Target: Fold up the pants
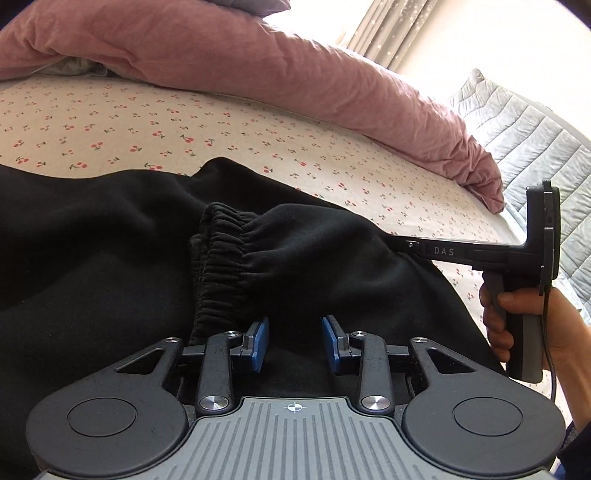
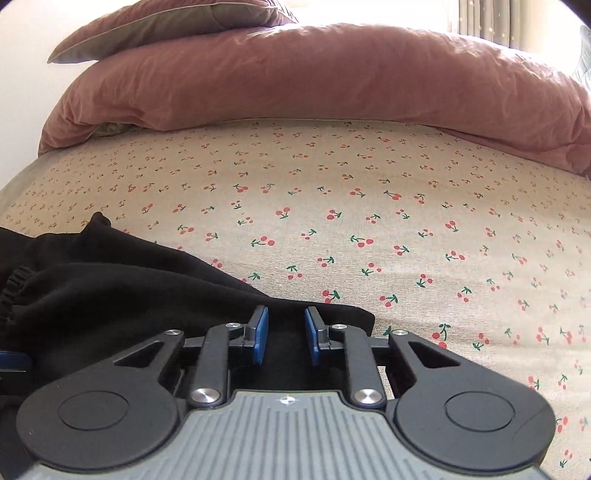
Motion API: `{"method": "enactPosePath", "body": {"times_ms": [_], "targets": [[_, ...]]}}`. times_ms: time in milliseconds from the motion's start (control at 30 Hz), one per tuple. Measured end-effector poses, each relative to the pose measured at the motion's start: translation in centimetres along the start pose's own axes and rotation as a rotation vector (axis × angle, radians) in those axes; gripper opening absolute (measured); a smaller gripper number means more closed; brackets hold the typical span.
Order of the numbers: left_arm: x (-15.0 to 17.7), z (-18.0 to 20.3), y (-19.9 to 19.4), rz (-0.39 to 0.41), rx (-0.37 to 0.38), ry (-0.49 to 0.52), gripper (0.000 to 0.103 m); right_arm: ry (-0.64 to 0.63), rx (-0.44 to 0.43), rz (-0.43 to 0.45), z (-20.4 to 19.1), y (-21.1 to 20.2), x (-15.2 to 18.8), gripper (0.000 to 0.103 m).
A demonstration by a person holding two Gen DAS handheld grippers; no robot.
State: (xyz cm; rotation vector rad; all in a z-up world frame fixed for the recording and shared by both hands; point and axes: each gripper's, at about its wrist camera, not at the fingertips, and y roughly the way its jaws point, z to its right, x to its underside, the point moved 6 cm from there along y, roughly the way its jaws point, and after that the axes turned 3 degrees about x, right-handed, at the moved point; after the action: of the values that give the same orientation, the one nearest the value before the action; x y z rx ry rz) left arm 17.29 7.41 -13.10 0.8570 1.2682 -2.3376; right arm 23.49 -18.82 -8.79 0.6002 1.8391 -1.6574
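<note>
Black sweatpants (image 1: 110,240) lie bunched on the cherry-print bed sheet (image 1: 147,122). A gathered elastic band (image 1: 221,258) stands up in the middle of the left wrist view. My left gripper (image 1: 295,332) hovers low over the black cloth just right of that band, its blue pads (image 1: 258,343) apart and pressing nothing. My right gripper (image 2: 286,328) sits at the pants' (image 2: 110,288) right edge, its pads close together with black fabric pinched between them. From the left wrist view, the right gripper's (image 1: 404,244) tip disappears into the cloth, and a hand (image 1: 517,325) holds its handle.
A pink duvet (image 1: 258,66) is heaped along the far side of the bed, with a pillow (image 2: 166,26) on top. A grey quilt (image 1: 535,140) and curtains (image 1: 399,33) lie beyond the bed's right end. Bare sheet (image 2: 406,221) stretches ahead and right of the pants.
</note>
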Motion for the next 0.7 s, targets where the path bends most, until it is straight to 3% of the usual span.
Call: {"method": "enactPosePath", "body": {"times_ms": [100,200,300,367,533,700], "targets": [[-0.7,0.1,-1.3,0.053,0.017,-0.034,0.032,-0.012,0.029,0.034,-0.1,-1.1,-0.3,0.015],[-1.3,-0.2,-3.2,0.127,0.048,-0.051,0.031,-0.018,-0.037,0.071,-1.7,-3.8,-0.9,0.017],[-1.3,-1.3,-2.9,0.098,0.012,-0.068,0.031,-0.072,-0.063,0.084,-4.7,-6.1,-0.3,0.023],[-1.1,-1.9,-2.1,0.077,0.03,-0.082,0.031,-0.126,-0.066,0.059,-6.8,-6.8,1.1,0.032],[-1.2,-2.8,-2.2,0.081,0.085,-0.176,0.031,-0.219,-0.043,-0.059,-9.8,-6.1,5.5,0.033],[-1.0,-3.8,-3.9,0.092,0.104,-0.202,0.032,-0.241,0.002,-0.056,-10.6,-7.8,8.1,0.035]]}}
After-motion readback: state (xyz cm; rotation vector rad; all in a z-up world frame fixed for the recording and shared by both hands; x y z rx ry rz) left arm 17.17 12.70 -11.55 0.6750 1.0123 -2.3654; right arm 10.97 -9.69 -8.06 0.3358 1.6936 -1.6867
